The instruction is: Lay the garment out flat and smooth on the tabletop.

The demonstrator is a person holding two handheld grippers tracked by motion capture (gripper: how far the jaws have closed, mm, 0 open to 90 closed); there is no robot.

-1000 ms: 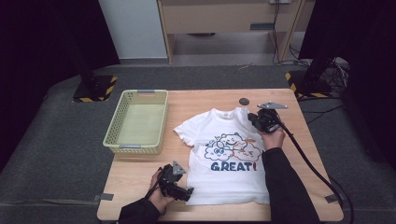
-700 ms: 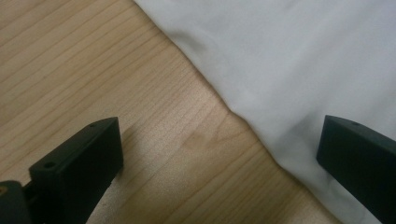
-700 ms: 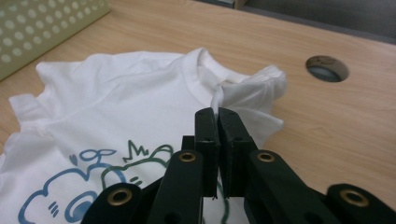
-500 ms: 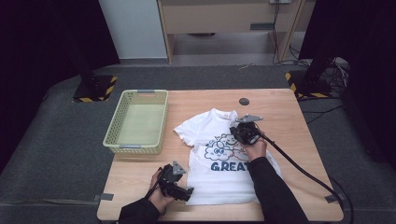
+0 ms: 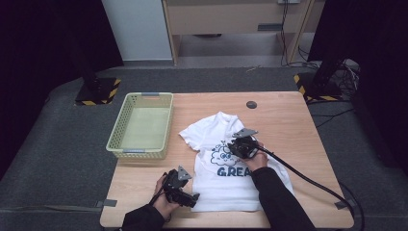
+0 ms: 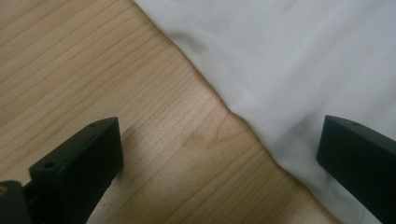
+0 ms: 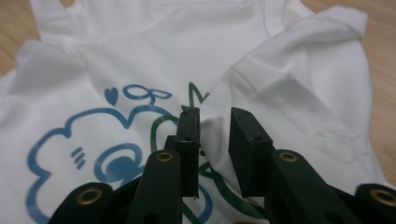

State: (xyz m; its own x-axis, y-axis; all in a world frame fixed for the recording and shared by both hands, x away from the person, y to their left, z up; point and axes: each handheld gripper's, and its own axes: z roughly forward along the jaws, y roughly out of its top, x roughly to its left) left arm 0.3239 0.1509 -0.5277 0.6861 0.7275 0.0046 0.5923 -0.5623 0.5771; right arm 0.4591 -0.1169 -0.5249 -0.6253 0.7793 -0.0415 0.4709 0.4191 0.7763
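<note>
Fingers of the right gripper (image 5: 236,147) have just been opening over the white T-shirt (image 5: 226,159); its right sleeve lies folded across the print. The left gripper (image 5: 192,198), at seven o'clock, waits. In the left gripper view, jaws gape astride the shirt's edge (image 6: 261,135). In the right gripper view, the pads (image 7: 188,140) stand slightly apart, cloth between them unpinched. One fold made, most remains.

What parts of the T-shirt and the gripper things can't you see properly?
- T-shirt: high view, the right gripper, hand and sleeve cover part of the word and the right side.
- Left gripper: its own view cuts both jaws off at the edges.
- Small dark disc: high view, too small to identify.
</note>
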